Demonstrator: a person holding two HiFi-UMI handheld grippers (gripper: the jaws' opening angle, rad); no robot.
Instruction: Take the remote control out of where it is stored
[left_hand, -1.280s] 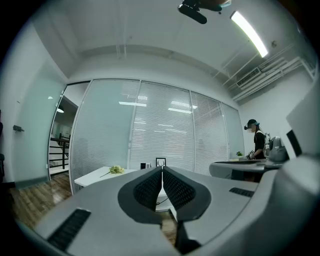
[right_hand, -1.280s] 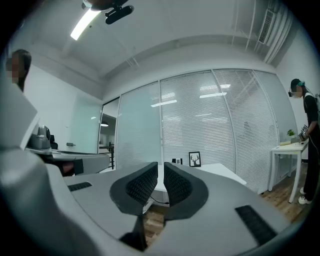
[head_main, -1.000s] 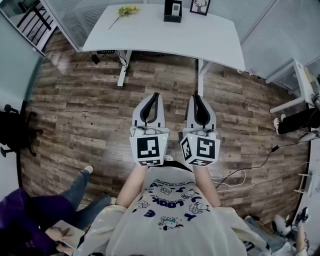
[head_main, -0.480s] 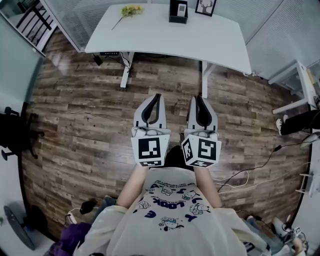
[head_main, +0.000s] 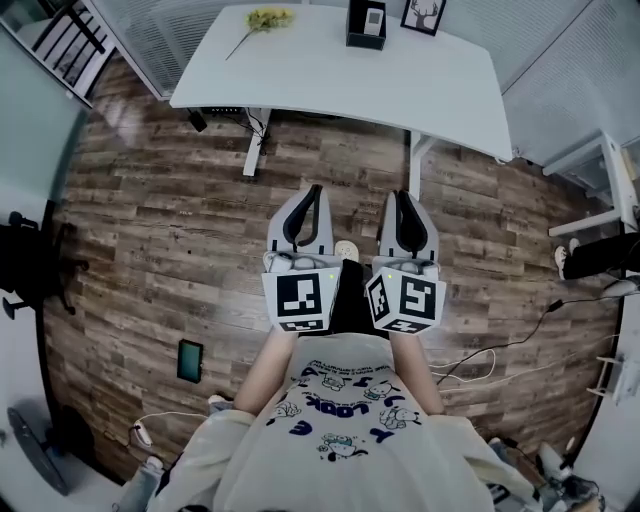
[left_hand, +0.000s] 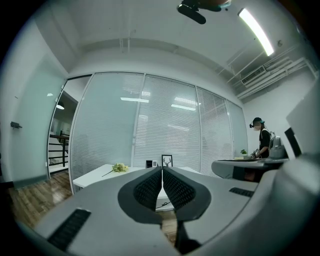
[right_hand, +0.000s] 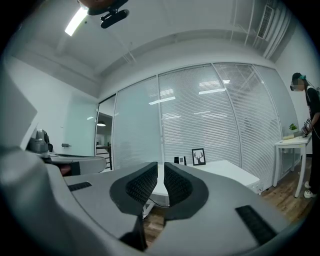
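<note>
- A black office chair (head_main: 30, 262) stands at the far left edge of the brown wood-plank floor (head_main: 150, 230).
- A small dark-green flat rectangle (head_main: 190, 360) lies on the planks. It is left of the cream printed shirt (head_main: 335, 420) of the person who holds the tools. What it is cannot be told.
- A bunch of yellow flowers (head_main: 262, 18) lies on the left end of the white rectangular desk (head_main: 300, 80).
- The grey two-jaw left gripper (head_main: 314, 191) is held over the floor, pointing at the desk and well short of it. Its jaws are fully closed: the ribbed black pads (left_hand: 150, 187) meet at the tips, with nothing between them.
- A black box-shaped holder (head_main: 357, 38) stands at the back of the desk, about midway along it. A pale slim remote control (head_main: 373, 17) stands upright inside it, as far as so small a shape can be read. It is well apart from both grippers.
- A black-framed deer picture (head_main: 424, 14) stands just beside the holder, on its right.
- The grey two-jaw right gripper (head_main: 400, 193) is held beside the left one, pointing the same way. Its jaws are drawn together, with only a thin slit between the pads (right_hand: 142, 185), and they hold nothing.
- A person in a dark top (right_hand: 312, 112) stands at a white side table (right_hand: 290, 144) at the far right.
</note>
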